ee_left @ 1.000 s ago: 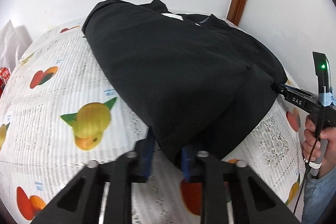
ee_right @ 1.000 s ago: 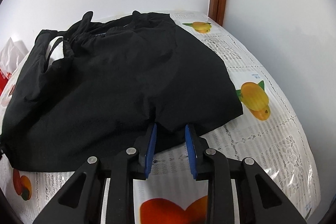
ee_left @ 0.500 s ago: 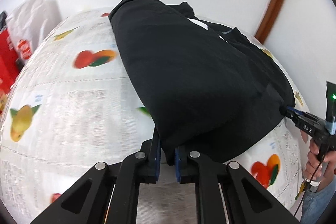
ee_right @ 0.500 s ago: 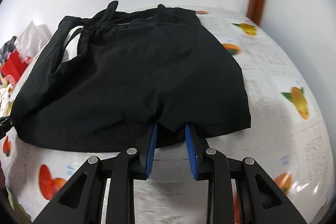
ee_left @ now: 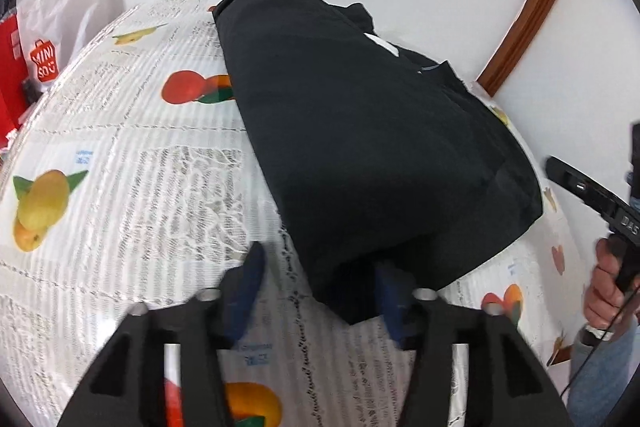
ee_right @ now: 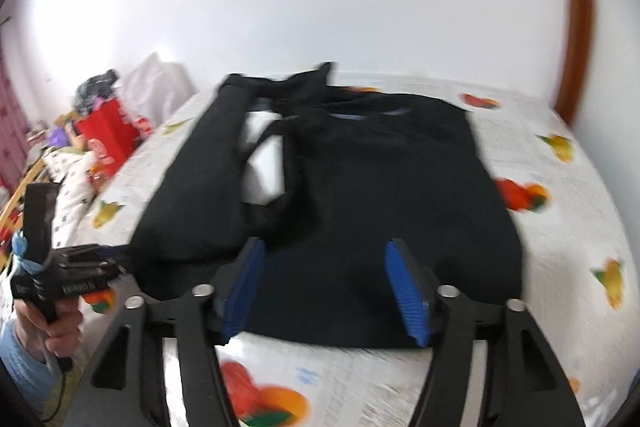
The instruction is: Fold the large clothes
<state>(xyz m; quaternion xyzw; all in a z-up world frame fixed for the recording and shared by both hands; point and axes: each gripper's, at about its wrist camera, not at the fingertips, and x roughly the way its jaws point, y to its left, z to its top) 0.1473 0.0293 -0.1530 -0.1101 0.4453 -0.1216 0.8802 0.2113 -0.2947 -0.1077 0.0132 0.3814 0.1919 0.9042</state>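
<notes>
Nearest to me, my left gripper (ee_left: 320,285) has just let its jaws spread: the near corner of the black garment (ee_left: 360,147) lies between the blue pads (ee_left: 250,277), but neither pad presses on it, so I call it released. My right gripper (ee_right: 326,287) has likewise just been opening, and its pads (ee_right: 406,293) stand wide above the near hem with nothing clenched; that view is smeared, so I may be misjudging how close they sit to the cloth.

Just ahead of both grippers the garment rests flat on the fruit-print tablecloth (ee_left: 120,187), doubled over into a compact block, its straps and a white patch at the far end. I judge one fold laid and dropped. Likely left: another fold to shorten it, and tidying those far straps.
</notes>
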